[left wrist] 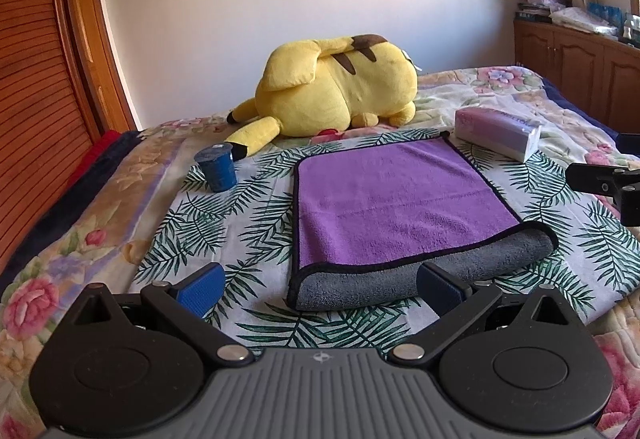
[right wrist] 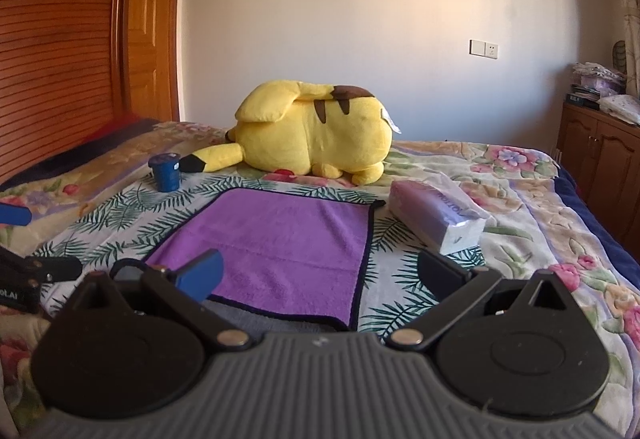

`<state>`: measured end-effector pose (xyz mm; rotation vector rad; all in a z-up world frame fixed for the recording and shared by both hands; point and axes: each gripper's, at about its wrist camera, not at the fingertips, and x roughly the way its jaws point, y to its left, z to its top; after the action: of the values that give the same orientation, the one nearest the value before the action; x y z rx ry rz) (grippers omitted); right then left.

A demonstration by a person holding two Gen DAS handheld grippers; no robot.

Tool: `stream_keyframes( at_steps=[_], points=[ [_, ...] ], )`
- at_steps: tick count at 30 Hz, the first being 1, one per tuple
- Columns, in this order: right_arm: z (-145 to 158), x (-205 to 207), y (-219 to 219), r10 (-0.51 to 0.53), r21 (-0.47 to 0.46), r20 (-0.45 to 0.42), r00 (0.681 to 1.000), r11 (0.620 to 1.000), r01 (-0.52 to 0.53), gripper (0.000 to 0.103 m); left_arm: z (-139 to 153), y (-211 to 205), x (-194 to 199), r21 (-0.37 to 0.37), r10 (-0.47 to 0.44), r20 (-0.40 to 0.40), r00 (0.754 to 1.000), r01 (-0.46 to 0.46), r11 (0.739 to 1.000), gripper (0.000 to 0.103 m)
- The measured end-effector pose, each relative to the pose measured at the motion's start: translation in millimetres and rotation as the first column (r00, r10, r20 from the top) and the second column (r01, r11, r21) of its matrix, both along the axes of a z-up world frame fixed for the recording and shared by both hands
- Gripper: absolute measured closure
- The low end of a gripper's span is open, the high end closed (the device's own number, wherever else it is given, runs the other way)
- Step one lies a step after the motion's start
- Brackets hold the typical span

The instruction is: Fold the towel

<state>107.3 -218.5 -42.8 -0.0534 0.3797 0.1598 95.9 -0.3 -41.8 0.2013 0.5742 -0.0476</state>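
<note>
A purple towel (left wrist: 384, 199) with black trim and a grey underside lies on a palm-leaf cloth (left wrist: 256, 215) on the bed. Its near edge is folded over, showing a grey band (left wrist: 440, 271). My left gripper (left wrist: 320, 287) is open and empty, just above the towel's near left corner. In the right wrist view the towel (right wrist: 280, 239) lies ahead and my right gripper (right wrist: 320, 275) is open and empty over its near right corner. The right gripper's side also shows in the left wrist view (left wrist: 608, 183).
A yellow plush toy (left wrist: 336, 91) lies behind the towel. A blue cup (left wrist: 218, 167) stands at the left and a tissue pack (left wrist: 496, 131) at the right. A wooden headboard (left wrist: 36, 79) is on the left, a cabinet (left wrist: 576, 67) on the right.
</note>
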Motion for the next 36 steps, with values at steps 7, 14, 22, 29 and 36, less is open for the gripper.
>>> stream_keyframes(
  at_steps=[7, 14, 22, 29, 36],
  points=[
    [-5, 15, 0, 0.019, -0.005, -0.026, 0.999, 1.0, -0.019, 0.0, -7, 2, 19, 0.016, -0.01, -0.021, 1.0, 0.01, 1.0, 0.0],
    [-12, 31, -3, 0.023, 0.001, -0.056, 0.998, 1.0, -0.023, 0.0, -14, 9, 39, 0.003, -0.012, -0.044, 0.999, 0.012, 1.0, 0.0],
    [-23, 46, -2, 0.038, 0.015, -0.108, 0.993, 0.999, -0.037, 0.0, -21, 15, 59, 0.001, -0.012, -0.064, 0.998, 0.012, 1.0, 0.0],
    [-32, 54, -1, 0.053, 0.011, -0.153, 0.987, 0.999, -0.052, 0.0, -27, 20, 73, 0.0, -0.01, -0.078, 0.997, 0.01, 1.0, 0.002],
    [-40, 63, 0, 0.065, 0.011, -0.191, 0.98, 0.998, -0.064, 0.0, -35, 28, 86, -0.026, -0.005, -0.108, 0.994, 0.002, 1.0, 0.011]
  ],
)
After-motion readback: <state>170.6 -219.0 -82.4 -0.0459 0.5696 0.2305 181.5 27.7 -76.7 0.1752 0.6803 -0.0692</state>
